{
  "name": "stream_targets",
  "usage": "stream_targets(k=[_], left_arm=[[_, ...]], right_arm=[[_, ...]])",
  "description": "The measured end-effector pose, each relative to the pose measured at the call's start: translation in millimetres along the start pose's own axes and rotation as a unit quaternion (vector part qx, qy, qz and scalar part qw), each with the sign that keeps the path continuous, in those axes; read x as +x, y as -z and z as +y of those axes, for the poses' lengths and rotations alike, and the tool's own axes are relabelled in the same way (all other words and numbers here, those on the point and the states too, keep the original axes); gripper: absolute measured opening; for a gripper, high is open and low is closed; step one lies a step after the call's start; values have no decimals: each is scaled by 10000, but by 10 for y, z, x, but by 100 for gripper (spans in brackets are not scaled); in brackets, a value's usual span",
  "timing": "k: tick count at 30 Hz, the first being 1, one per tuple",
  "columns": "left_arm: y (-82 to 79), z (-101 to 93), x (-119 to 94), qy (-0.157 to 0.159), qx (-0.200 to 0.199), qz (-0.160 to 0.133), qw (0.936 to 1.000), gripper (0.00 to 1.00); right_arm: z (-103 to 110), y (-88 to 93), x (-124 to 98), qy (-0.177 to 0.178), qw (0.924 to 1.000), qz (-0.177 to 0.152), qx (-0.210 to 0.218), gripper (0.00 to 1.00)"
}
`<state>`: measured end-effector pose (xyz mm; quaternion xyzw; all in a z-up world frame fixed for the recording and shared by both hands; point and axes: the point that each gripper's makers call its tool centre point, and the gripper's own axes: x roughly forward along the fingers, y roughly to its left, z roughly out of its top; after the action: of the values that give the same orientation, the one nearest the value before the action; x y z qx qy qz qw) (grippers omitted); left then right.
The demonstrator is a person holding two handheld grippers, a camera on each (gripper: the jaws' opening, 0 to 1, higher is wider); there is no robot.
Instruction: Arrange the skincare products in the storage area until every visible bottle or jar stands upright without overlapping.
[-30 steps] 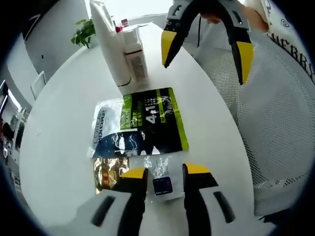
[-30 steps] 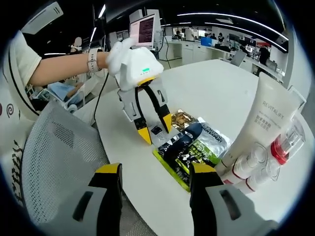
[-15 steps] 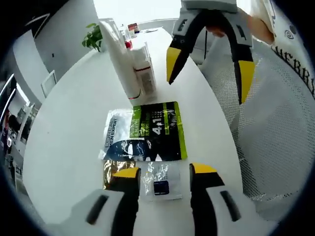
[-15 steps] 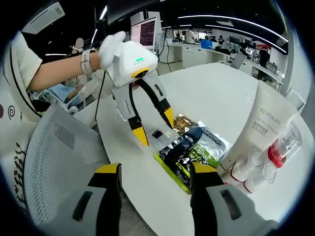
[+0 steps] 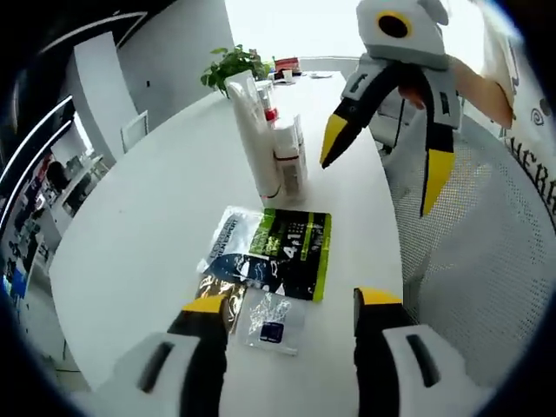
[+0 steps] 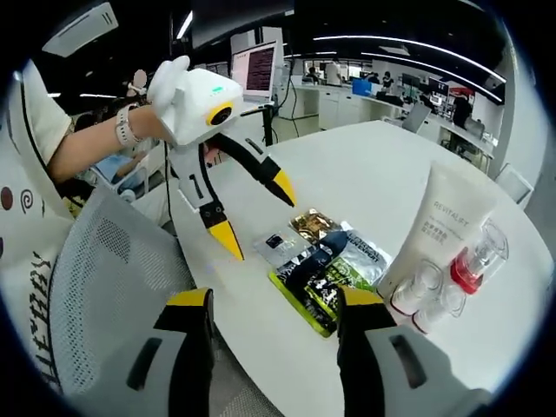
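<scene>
The left gripper (image 5: 291, 311) has lifted away from the sachets; its jaws are now wider and hold nothing. In the left gripper view, a clear sachet (image 5: 270, 318) lies on the white table (image 5: 139, 226) below it, beside a green packet (image 5: 282, 261). A white tube (image 5: 254, 143) stands upright beyond.

In the right gripper view, the right gripper (image 6: 274, 311) hovers wide and empty. The tube (image 6: 433, 228) stands touching small bottles (image 6: 452, 282).

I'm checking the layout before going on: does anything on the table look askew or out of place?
Yes. Several flat sachets lie overlapping in a loose pile near the table edge, while the white tube and small bottles beside it stand upright. Nothing looks spilled or damaged.
</scene>
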<state>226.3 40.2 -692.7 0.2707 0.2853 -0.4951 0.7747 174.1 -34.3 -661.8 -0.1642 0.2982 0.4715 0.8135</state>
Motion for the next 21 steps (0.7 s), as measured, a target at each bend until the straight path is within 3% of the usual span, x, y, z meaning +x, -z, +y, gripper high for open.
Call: stream_targets(k=[7,13,21], left_arm=[[-4,-3,-124,-527,-568,-64,9970,75],[13,15,-208,-809,-807,-105,9934,83],[2,-38,-373,-1200,-1403,-270,9824,96]], right_arm=[[-38,9,-119,120,9999,-29,-57,60],[-112,23,-246,298,9995,-75,-79,65],[-281,49,-463,606,9980,-147,-67,75]])
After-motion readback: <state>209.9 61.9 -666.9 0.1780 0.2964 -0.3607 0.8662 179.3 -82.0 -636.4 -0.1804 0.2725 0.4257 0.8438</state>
